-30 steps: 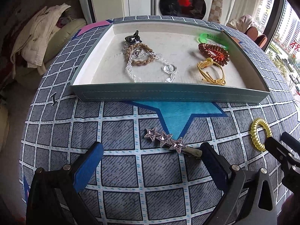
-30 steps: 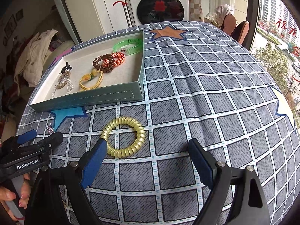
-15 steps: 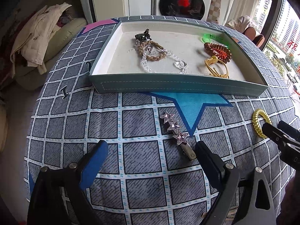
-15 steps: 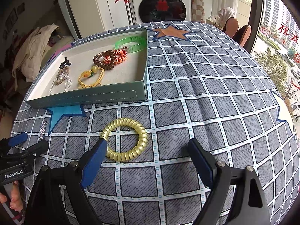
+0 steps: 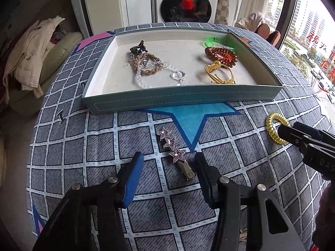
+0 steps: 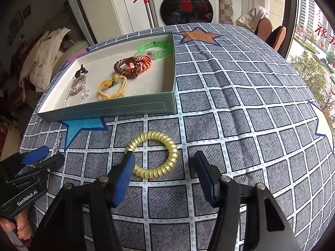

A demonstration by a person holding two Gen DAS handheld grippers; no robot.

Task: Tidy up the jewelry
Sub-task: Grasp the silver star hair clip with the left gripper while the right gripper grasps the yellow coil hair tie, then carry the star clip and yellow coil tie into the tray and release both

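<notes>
A silver hair clip with three star stones (image 5: 175,151) lies on the checked cloth in front of the tray. My left gripper (image 5: 169,163) is open, its fingers on either side of the clip's metal end. A gold spiral hair tie (image 6: 153,154) lies on the cloth to the right. My right gripper (image 6: 164,163) is open, its left finger (image 6: 125,167) over the tie's left edge. The teal tray (image 5: 180,102) holds a braided bracelet, a clear bead chain, brown and orange spiral ties, a yellow cord bracelet and a green bangle.
The table wears a grey checked cloth with blue (image 5: 192,117) and orange (image 6: 199,36) stars. A washing machine (image 5: 188,2) stands behind the table. A sofa with a cream coat (image 5: 31,58) is at the left. Chairs (image 6: 272,33) stand at the far right.
Both grippers have narrowed their jaws and moved down closer to the cloth. The left one has come around the star clip. The right one has come over the gold tie.
</notes>
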